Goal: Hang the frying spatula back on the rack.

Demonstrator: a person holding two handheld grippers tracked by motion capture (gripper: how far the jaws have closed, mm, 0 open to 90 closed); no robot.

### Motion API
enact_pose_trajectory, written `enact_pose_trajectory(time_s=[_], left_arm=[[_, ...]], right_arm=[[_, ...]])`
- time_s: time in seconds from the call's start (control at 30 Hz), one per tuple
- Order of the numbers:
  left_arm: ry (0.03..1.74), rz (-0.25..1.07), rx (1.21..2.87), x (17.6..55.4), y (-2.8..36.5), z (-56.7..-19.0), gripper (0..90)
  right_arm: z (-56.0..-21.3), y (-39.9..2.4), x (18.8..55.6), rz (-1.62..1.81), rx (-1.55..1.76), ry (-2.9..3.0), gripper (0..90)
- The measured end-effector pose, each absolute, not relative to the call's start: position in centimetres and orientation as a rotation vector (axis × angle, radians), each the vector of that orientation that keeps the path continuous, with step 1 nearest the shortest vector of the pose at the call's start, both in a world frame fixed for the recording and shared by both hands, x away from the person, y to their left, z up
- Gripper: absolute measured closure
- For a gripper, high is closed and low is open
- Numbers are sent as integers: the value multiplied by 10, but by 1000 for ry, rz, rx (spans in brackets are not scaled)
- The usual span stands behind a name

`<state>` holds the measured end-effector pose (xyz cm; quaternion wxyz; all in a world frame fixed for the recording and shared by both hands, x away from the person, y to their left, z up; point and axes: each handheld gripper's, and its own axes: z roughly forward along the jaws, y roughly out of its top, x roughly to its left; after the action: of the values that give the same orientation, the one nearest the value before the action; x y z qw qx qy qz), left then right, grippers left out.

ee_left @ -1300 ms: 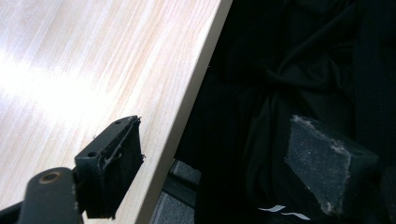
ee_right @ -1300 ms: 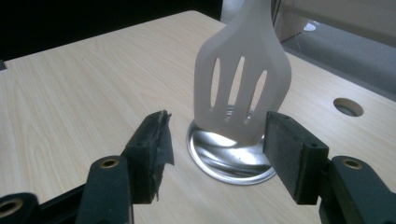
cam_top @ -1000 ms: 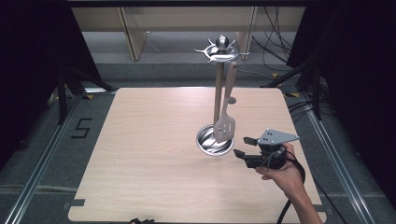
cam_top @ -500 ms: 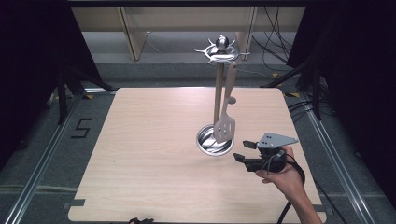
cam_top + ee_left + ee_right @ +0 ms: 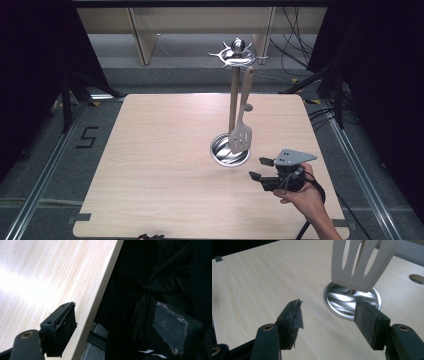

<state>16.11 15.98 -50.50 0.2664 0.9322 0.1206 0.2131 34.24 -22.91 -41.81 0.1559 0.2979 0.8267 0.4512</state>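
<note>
While the right gripper (image 5: 262,168) jaws stand apart, empty, the spatula (image 5: 241,130) hangs vertical, blade down.

We're looking along the left gripper (image 5: 113,326) and its jaws stand wide apart with nothing between them. One black pad (image 5: 61,327) sits at about seven o'clock, its edge frayed, over the pale wooden table (image 5: 50,272). The other pad (image 5: 172,327) sits at about four o'clock, rough and speckled, against dark fabric (image 5: 160,272). The table fills the ten o'clock side, glare washing across its grain, and its edge runs from twelve o'clock down toward six. Near six o'clock we catch grey floor (image 5: 91,352) and small white marks (image 5: 151,353).
</note>
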Motion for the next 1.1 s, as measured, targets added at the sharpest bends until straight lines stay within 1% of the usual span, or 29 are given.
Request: enact_pose_trajectory(time_s=[0.03, 0.4, 0.7, 0.87, 0.97, 1.03, 1.1], left_arm=[[336, 605, 2501, 161, 159, -506, 176], [329, 589, 2505, 160, 160, -505, 175], [328, 592, 2506, 160, 160, -505, 175], [326, 592, 2506, 160, 160, -506, 176], [328, 594, 2506, 161, 161, -505, 175], [337, 612, 2498, 160, 161, -505, 175], [325, 590, 2508, 160, 161, -505, 175]], right_arm=[[-420, -228, 341, 1294, 864, 2367, 395], [-441, -225, 332, 1249, 858, 2435, 382], [-462, -228, 322, 1228, 923, 2487, 366], [-468, -231, 318, 1211, 957, 2491, 362], [-472, -234, 316, 1201, 908, 2489, 359], [-473, -233, 315, 1205, 921, 2493, 359], [-474, -234, 313, 1207, 905, 2505, 358]])
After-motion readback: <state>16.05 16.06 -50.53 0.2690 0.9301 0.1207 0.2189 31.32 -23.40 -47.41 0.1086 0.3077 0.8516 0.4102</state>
